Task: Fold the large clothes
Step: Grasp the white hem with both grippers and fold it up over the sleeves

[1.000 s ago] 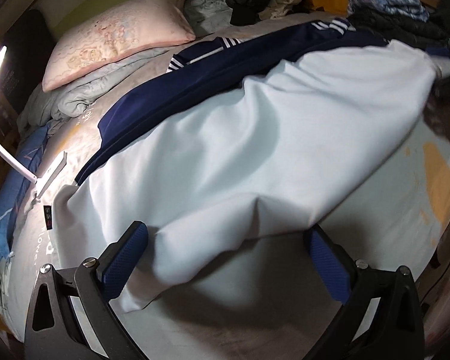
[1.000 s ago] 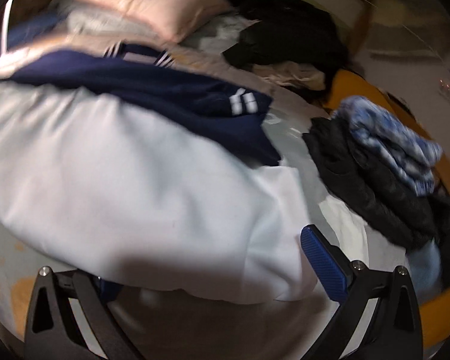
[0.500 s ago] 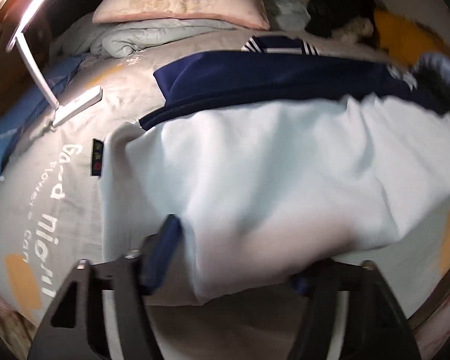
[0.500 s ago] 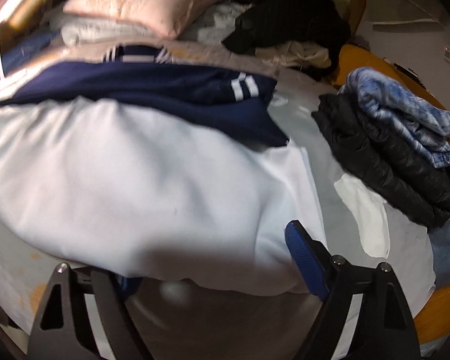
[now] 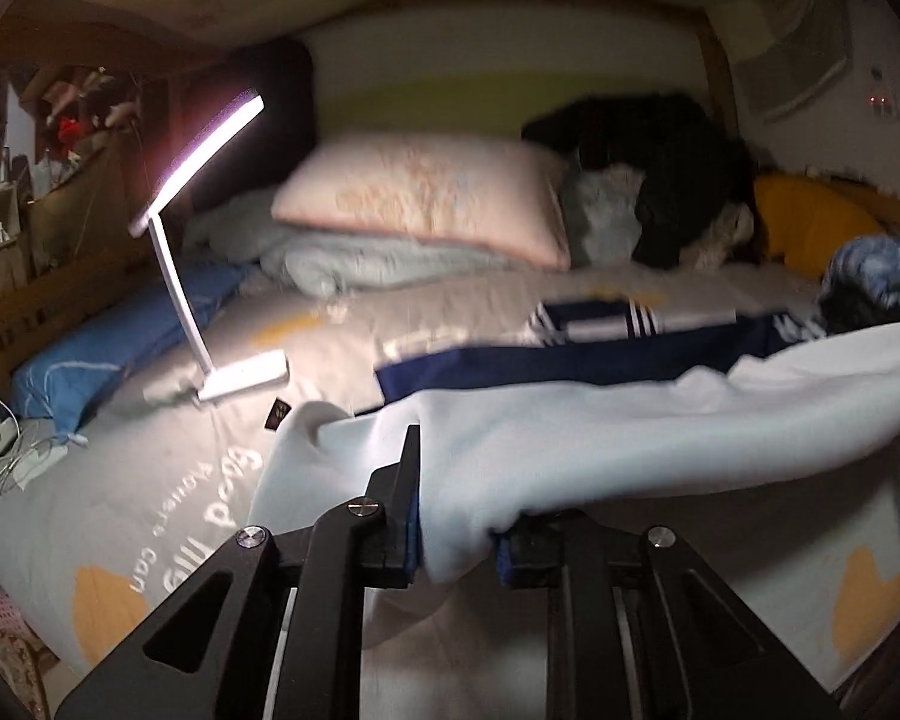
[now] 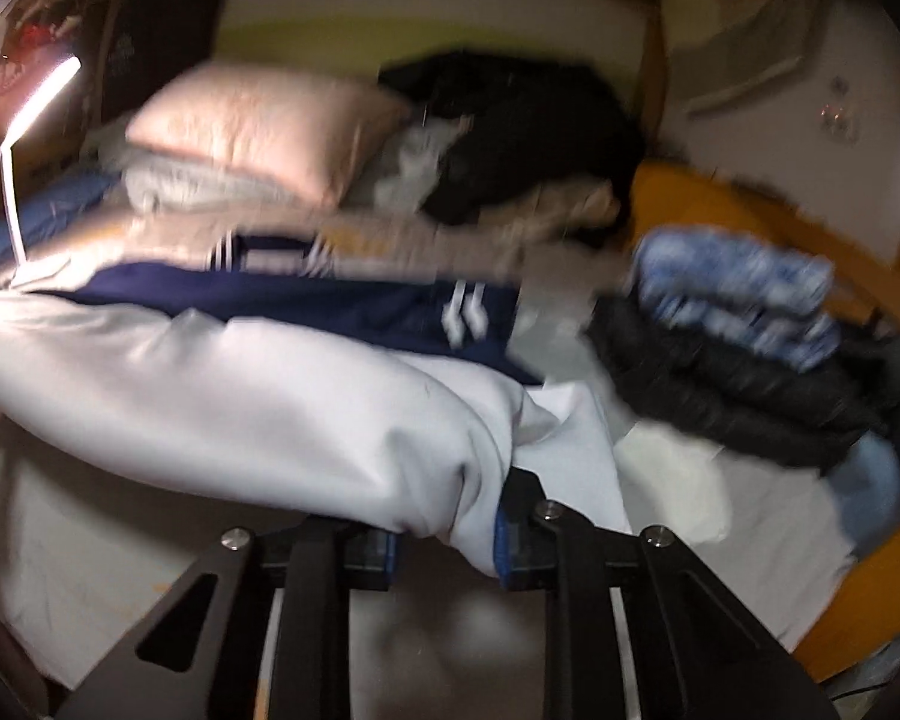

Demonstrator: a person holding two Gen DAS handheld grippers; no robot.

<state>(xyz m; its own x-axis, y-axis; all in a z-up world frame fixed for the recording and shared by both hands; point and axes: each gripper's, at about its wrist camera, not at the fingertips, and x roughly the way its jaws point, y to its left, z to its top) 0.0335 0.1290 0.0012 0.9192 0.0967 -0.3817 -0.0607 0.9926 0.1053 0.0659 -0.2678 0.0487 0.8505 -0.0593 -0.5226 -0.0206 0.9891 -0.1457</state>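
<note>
A dim bedroom, with the bed (image 5: 150,480) under a lit lamp (image 5: 210,138) and both grippers now lifting the jacket's hem.

A second ago both grippers stood wide open over the flat white-and-navy jacket (image 5: 660,438). Now the left gripper (image 5: 459,546) and the right gripper (image 6: 447,534) are closing on bunched white fabric, their blue pads pressing it from both sides. The near edge hangs raised off the grey bedcover, while the navy part lies on the bed beyond. A pink pillow (image 5: 426,198) and a stack of folded clothes (image 6: 738,324) sit behind.
</note>
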